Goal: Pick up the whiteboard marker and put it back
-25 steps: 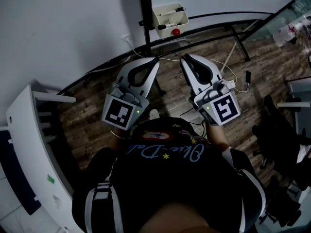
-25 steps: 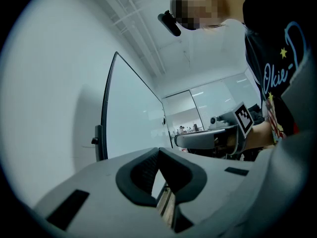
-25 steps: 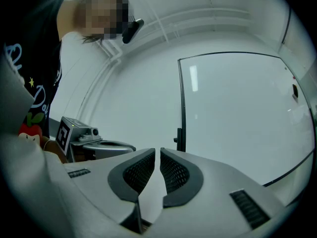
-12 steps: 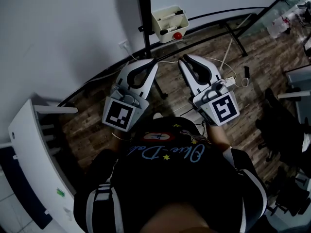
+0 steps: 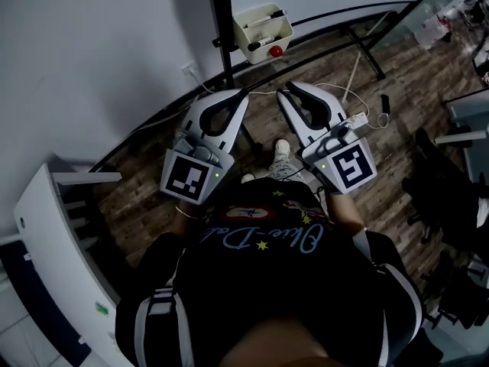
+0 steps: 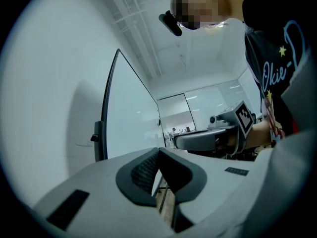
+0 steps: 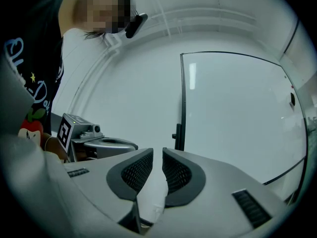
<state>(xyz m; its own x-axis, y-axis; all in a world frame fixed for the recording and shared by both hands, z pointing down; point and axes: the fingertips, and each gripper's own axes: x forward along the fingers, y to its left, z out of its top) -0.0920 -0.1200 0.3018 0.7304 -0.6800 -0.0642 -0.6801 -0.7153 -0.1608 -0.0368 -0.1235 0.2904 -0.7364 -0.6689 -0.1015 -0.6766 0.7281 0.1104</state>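
We locate the whiteboard marker (image 5: pixel 267 20) slanting in its tray (image 5: pixel 286 29), ahead of both tips. The right hand-held gripper (image 5: pixel 284 92) has jaws just parting, empty — the left hand-held gripper (image 5: pixel 243 92) is pressed together.

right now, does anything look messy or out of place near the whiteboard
Nothing spilled or broken. The markers lie in the tray on the stand. Only a loose white cable trailing across the wooden floor looks untidy.

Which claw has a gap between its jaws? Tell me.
The right claw: its jaws stand slightly apart with nothing between them, and they have just been opening. The left claw has its jaw tips touching.
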